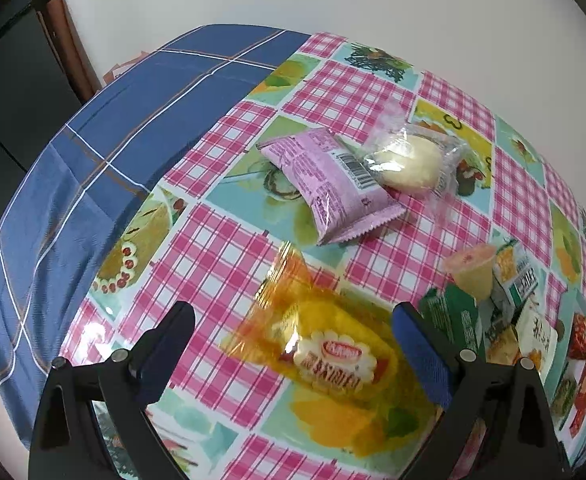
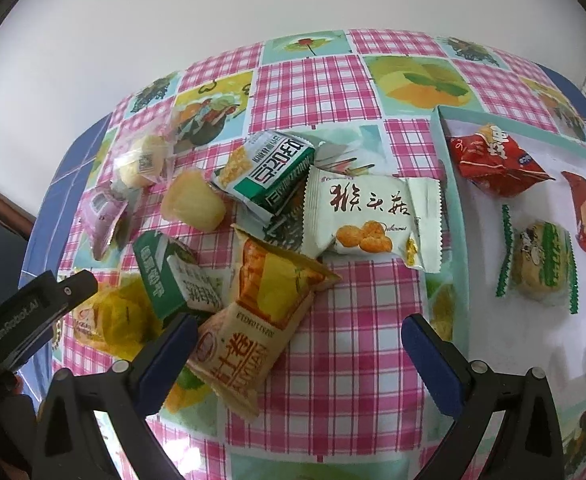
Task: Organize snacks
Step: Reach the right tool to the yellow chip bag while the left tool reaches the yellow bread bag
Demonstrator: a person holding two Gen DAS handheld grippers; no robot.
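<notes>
Left gripper (image 1: 293,320) open, straddling yellow cake (image 1: 325,344)

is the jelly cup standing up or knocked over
Knocked over. In the right wrist view the jelly cup lies on its side on the tablecloth, its round body pointing sideways beside the green packet.

The surface (image 1: 221,240) wears a glossy, smooth plastic-looking checked cover; beyond it to the left tool's left lies matt blue woven cloth (image 1: 93,152). Between that tool's matt black fingers, a shiny crinkled yellow film wrapper (image 1: 325,344).
</notes>
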